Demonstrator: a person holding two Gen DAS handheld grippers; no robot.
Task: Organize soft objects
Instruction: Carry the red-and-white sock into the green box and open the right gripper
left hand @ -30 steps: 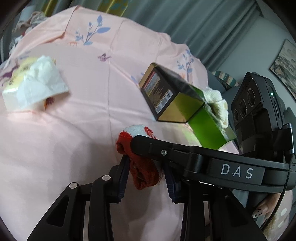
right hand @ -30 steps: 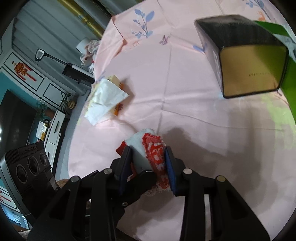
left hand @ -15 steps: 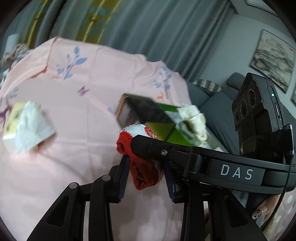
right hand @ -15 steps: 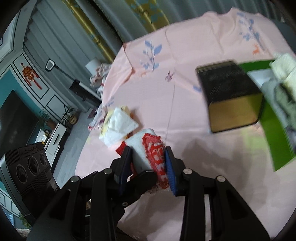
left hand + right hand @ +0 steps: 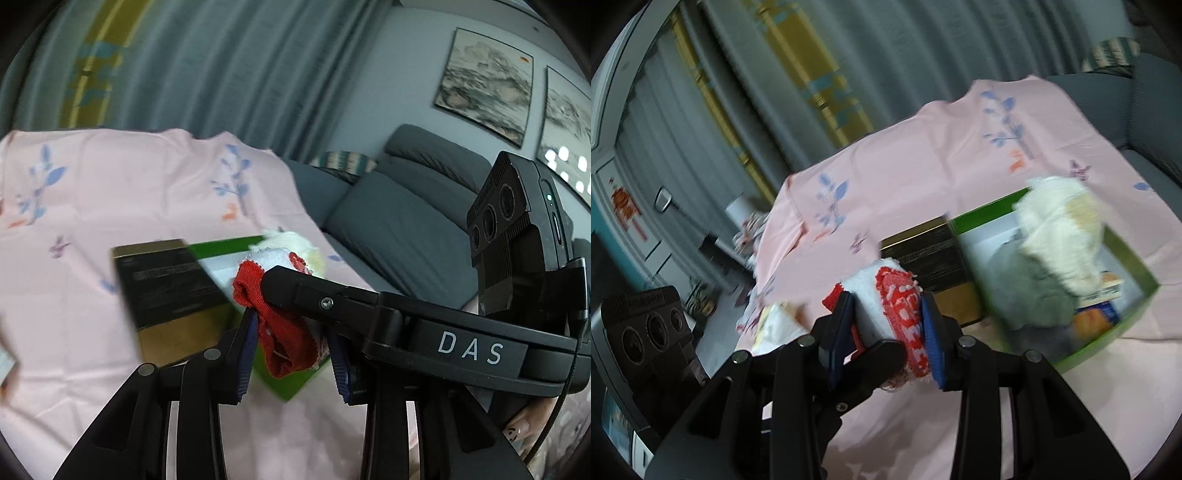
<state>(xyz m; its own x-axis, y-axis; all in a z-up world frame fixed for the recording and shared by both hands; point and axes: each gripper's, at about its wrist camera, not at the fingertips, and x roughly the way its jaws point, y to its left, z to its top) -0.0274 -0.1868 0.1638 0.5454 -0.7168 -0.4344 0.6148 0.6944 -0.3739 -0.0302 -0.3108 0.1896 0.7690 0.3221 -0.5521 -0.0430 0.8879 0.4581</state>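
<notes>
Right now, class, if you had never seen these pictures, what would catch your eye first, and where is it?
The red-and-white cloth stands out first, pinched at centre between both grippers, the right one and the left one. Behind it on the pink sheet sits an open green box with cream and grey soft things piled inside, and a black-and-gold box stands beside it.

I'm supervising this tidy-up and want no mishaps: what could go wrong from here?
Both the left gripper and right gripper clamp one red-and-white sock; pulling apart may stretch it. The green box already holds a cream soft item piled above its rim, so the sock might spill out.
</notes>
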